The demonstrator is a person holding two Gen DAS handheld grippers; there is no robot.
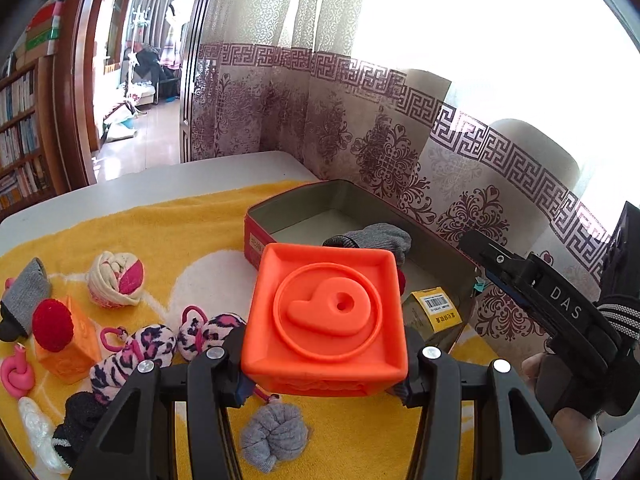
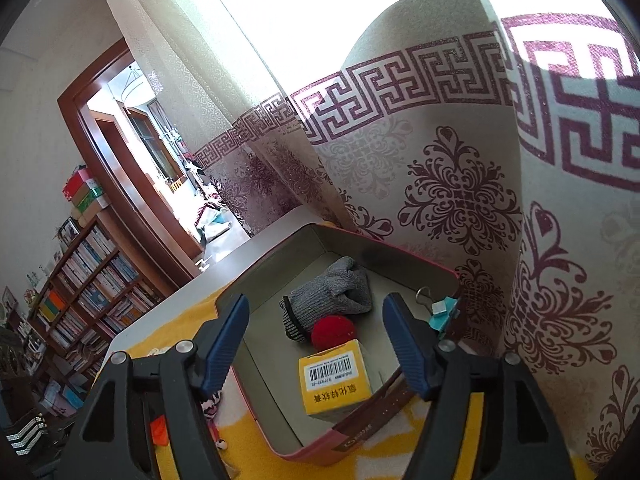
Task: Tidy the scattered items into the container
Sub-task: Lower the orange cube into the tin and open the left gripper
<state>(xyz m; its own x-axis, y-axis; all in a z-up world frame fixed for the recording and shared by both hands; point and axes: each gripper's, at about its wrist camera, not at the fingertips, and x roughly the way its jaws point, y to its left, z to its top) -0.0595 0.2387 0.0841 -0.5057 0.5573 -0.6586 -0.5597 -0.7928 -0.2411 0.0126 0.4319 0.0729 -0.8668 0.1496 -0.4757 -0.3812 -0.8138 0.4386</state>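
Observation:
My left gripper (image 1: 325,364) is shut on an orange block with a raised 6 (image 1: 326,318), held above the yellow towel just in front of the red tin box (image 1: 256,240). The box (image 2: 256,416) holds a grey sock (image 2: 336,294), a red pompom (image 2: 333,331), a yellow carton (image 2: 336,378) and a teal binder clip (image 2: 442,314). My right gripper (image 2: 316,344) is open and empty above the box's near side; it also shows in the left wrist view (image 1: 486,258). Rolled socks (image 1: 136,346), another orange block (image 1: 66,354) and a grey sock ball (image 1: 274,436) lie on the towel.
A patterned curtain (image 1: 380,152) hangs right behind the box. The yellow towel (image 1: 168,232) covers a white table (image 1: 160,180). A pink toy (image 1: 16,374), a pink-white sock ball (image 1: 116,278) and dark socks (image 1: 78,420) lie at left. A bookshelf (image 2: 88,292) stands beyond.

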